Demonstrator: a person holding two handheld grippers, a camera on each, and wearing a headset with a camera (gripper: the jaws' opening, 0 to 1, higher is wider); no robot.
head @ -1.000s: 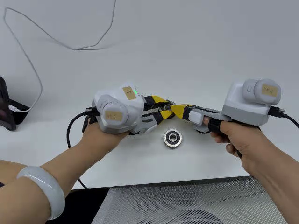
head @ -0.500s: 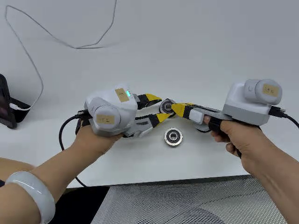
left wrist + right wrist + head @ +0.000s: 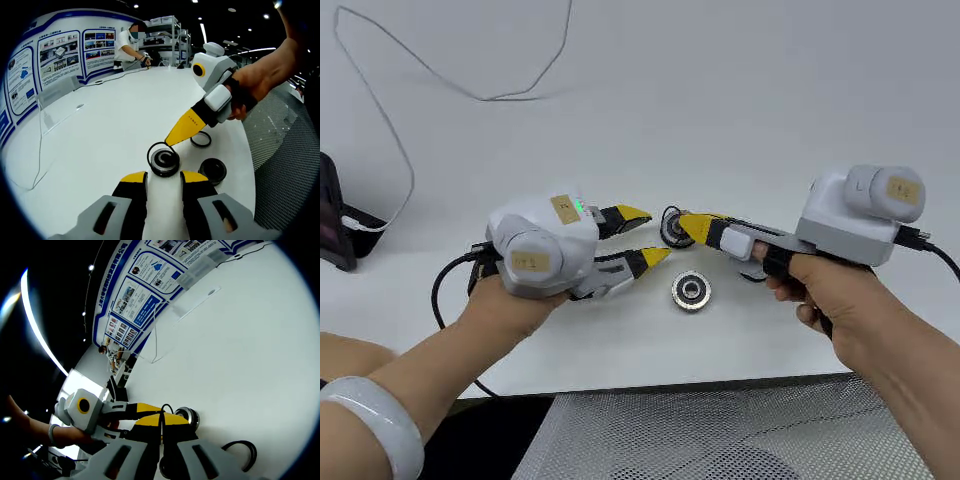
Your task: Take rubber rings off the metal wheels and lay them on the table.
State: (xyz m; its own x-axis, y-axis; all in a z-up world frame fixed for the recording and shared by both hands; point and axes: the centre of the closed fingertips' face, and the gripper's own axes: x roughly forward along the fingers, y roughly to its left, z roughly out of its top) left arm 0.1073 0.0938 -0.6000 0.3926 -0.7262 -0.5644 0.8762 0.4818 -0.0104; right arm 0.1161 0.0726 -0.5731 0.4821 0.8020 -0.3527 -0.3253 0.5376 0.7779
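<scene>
My right gripper [image 3: 684, 224] [image 3: 161, 421] is shut on a thin black rubber ring [image 3: 150, 151], pinching its edge where it loops up off a metal wheel [image 3: 672, 230] [image 3: 163, 160]. The ring still partly circles that wheel. My left gripper [image 3: 645, 236] [image 3: 164, 178] stands open just left of the wheel, its yellow tips apart and holding nothing. A second wheel [image 3: 691, 292] [image 3: 212, 170] with its rubber on lies nearer the table's front. One loose ring [image 3: 201, 139] [image 3: 241, 451] lies flat on the table under the right gripper's body.
A grey cable [image 3: 470, 95] runs across the far table. A black device [image 3: 332, 235] sits at the left edge. The white table's front edge [image 3: 650, 385] borders a mesh surface [image 3: 720, 440]. A person [image 3: 131, 45] stands at the far end of the table.
My left gripper has opened, let go of the wheel and drawn back to the left. The right gripper stays shut on the ring, shifted slightly left.
</scene>
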